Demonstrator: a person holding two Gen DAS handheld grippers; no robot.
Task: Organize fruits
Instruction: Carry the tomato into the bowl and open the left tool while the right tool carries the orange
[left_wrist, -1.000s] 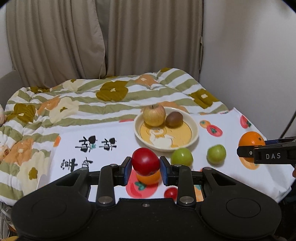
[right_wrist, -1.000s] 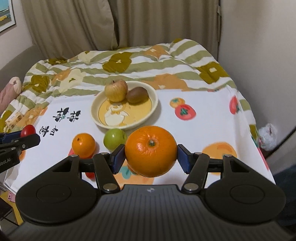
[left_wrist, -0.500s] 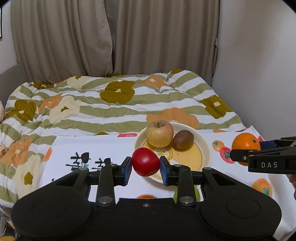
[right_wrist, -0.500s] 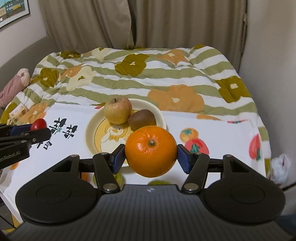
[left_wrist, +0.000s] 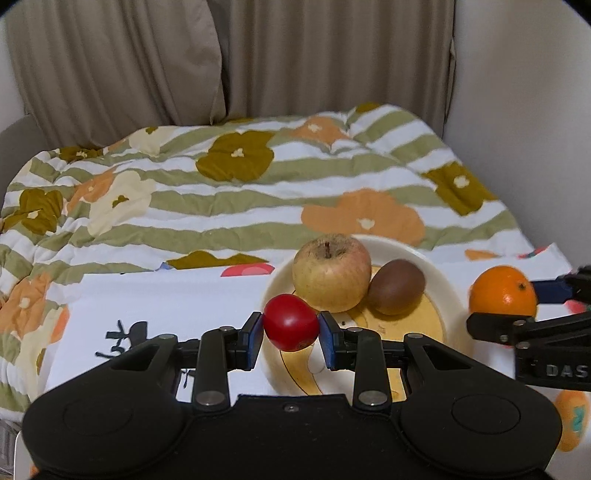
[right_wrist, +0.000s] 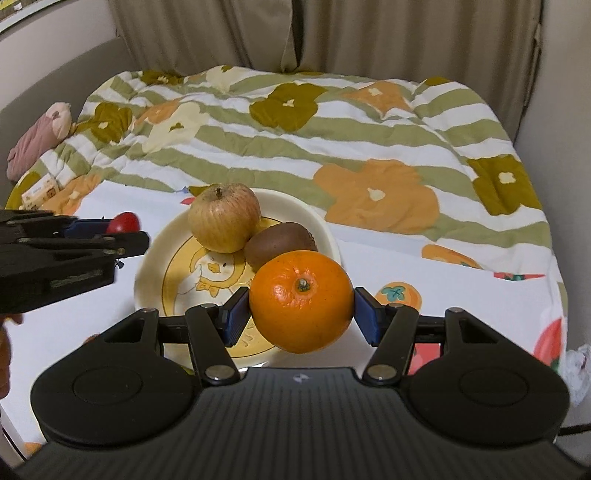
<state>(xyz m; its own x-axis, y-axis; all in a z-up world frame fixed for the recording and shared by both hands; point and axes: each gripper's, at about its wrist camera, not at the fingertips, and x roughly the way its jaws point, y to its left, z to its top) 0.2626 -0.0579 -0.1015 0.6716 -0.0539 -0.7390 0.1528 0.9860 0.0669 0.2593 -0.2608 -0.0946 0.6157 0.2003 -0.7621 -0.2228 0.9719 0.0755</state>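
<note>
While a second ago short of it, now over round cream plate (left_wrist: 439, 284). Left gripper (left_wrist: 291, 328) clamping small red tomato (left_wrist: 291, 327), right gripper (right_wrist: 301, 312) clamping round orange (right_wrist: 301, 301). Only releasing left, probably.

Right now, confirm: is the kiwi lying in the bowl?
Yes, the kiwi lies in the bowl, beside the apple.

Apple (right_wrist: 224, 218) and kiwi (right_wrist: 280, 240) in a plate (right_wrist: 155, 273) on a cloth-covered bed (right_wrist: 332, 122), apple at 10 o'clock of the kiwi and touching it. Orange (right_wrist: 301, 301) at 5 o'clock above the rim; tomato (right_wrist: 125, 222) at 9 o'clock beyond it.
</note>
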